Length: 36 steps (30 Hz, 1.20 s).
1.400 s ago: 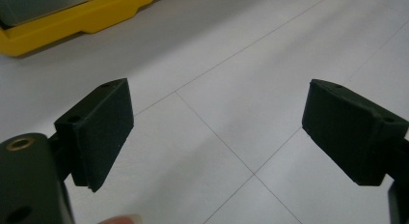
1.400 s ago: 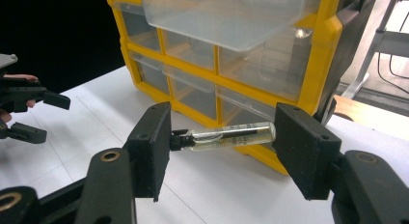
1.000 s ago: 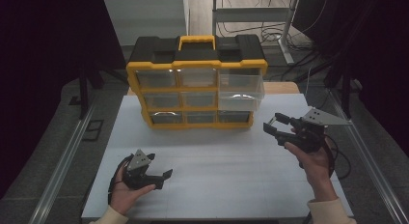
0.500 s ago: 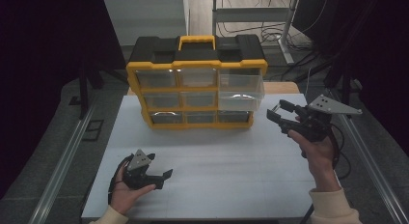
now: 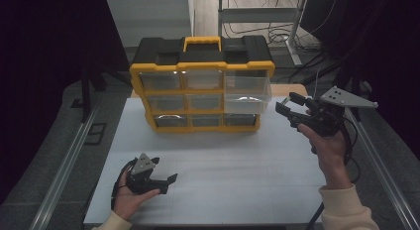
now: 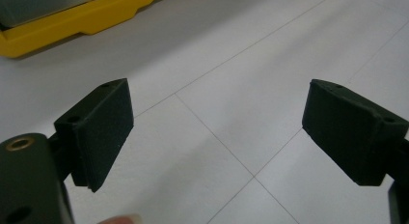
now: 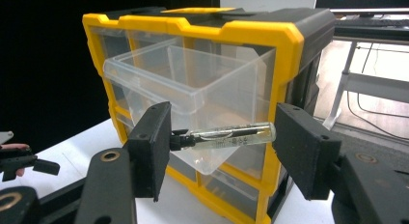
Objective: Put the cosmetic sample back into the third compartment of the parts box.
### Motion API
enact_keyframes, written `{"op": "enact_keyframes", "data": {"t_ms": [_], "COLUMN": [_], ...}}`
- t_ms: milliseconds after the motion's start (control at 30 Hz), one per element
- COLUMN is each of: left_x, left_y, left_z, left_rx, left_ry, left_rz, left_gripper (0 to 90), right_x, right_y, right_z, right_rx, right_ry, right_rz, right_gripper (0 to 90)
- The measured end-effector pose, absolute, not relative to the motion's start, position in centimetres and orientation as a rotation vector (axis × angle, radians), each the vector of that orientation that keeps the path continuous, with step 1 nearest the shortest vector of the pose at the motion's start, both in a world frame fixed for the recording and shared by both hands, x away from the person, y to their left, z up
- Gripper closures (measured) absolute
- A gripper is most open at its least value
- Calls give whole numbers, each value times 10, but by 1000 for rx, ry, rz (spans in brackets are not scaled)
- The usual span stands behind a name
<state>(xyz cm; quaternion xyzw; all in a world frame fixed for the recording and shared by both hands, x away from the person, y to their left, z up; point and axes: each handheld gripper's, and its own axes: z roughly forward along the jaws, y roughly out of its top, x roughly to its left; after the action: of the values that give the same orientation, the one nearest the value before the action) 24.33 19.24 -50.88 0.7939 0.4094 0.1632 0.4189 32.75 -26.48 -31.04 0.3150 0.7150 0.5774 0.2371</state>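
One organizer (image 5: 202, 74), one vial (image 7: 226, 135)

No text, label, brand, number or sign can be read in any of the views. A faint marking is seen on the clear tube (image 7: 226, 135) held before the yellow-and-black drawer cabinet (image 5: 200, 71), but it is too blurred to be made out.

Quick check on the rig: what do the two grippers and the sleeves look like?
Both grippers are black. The left gripper and right gripper each carry a grey three-cornered plate with small holes. The pads are matte black rectangular blocks on black arms, with a brass-coloured screw ring near the base. A black cable trails from the right one. The sleeves are cream.
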Motion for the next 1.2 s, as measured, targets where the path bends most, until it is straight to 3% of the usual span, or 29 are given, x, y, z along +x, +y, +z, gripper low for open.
{"op": "enact_keyframes", "data": {"t_ms": [1200], "left_x": [243], "left_y": [193], "left_z": [-509], "left_rx": [1992], "left_ry": [1027], "left_rz": [415], "left_gripper": [115], "right_x": [347], "right_y": [-226], "right_z": [-278], "right_rx": [795], "right_ry": [1955], "right_rz": [1610], "right_gripper": [404]}}
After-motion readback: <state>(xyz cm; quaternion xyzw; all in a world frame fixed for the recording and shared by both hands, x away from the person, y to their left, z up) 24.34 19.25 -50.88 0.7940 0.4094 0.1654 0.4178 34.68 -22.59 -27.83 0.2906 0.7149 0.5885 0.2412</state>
